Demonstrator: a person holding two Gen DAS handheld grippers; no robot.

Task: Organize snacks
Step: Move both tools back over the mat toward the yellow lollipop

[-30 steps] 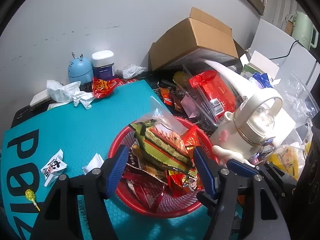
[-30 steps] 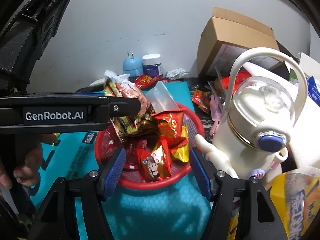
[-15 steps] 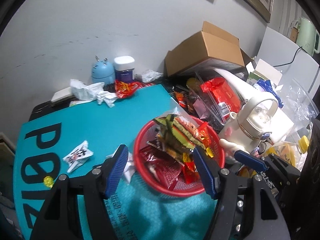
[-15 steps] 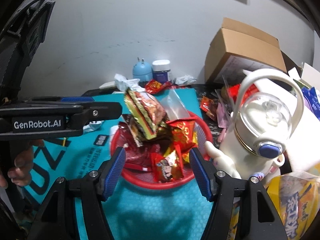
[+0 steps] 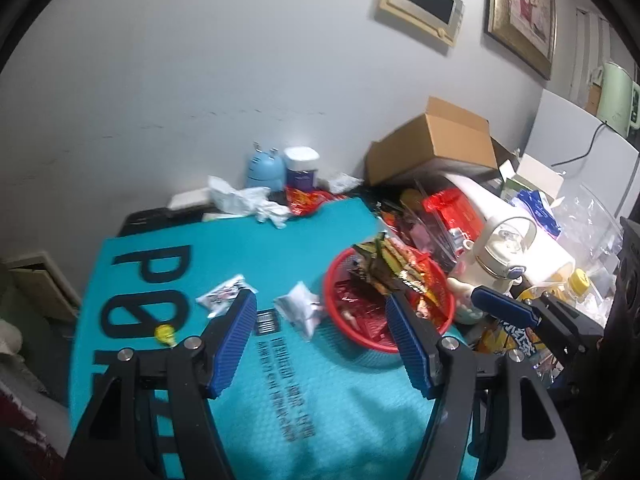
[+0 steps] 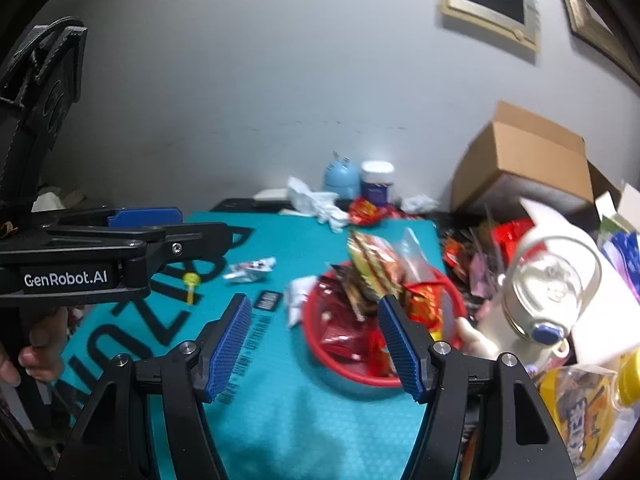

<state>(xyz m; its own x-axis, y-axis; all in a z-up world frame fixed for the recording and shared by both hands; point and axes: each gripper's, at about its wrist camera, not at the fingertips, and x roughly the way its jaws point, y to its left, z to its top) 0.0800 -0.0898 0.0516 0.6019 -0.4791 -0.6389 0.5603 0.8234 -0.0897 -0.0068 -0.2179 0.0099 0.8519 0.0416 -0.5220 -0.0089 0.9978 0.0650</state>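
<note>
1. While both grippers hang above the teal mat (image 5: pixel 224 240) on the worktop, neither holds anything: left gripper (image 5: pixel 320 340) jaws approx. half spread, empty; right gripper (image 6: pixel 316 342) jaws likewise part-spread, empty.
2. Task items, bulk: crinkly foil snack packets in red, yellow and green (image 5: pixel 384 268), heaped in the round red mesh basket (image 5: pixel 360 338). Basket sits on the mat's right side, just beside the cream teapot-shaped bottle with loop handle (image 5: pixel 506 256).
3. Task items, loose: small white wrapper with black print (image 5: pixel 222 294) and yellow lollipop (image 5: pixel 164 332) lie on the mat, left of the basket. A crumpled white packet (image 5: pixel 300 306) lies just beside the basket's left rim.
4. Key relation: in the left wrist view the crumpled white packet sits ahead of and between the left jaws; printed wrapper is near the left finger tip. In the right wrist view the same items lie left of centre, w/ the basket behind the right finger.
5. Judgement: left gripper is the nearer to the loose items; right gripper is nearer the basket.
6. Printed wrapper's long axis runs roughly left-right across the mat, rising slightly to the right. Judgement: jaws should close across its short dimension.
7. Risk (judgement): flat wrappers may slide on the mat rather than lift.
</note>
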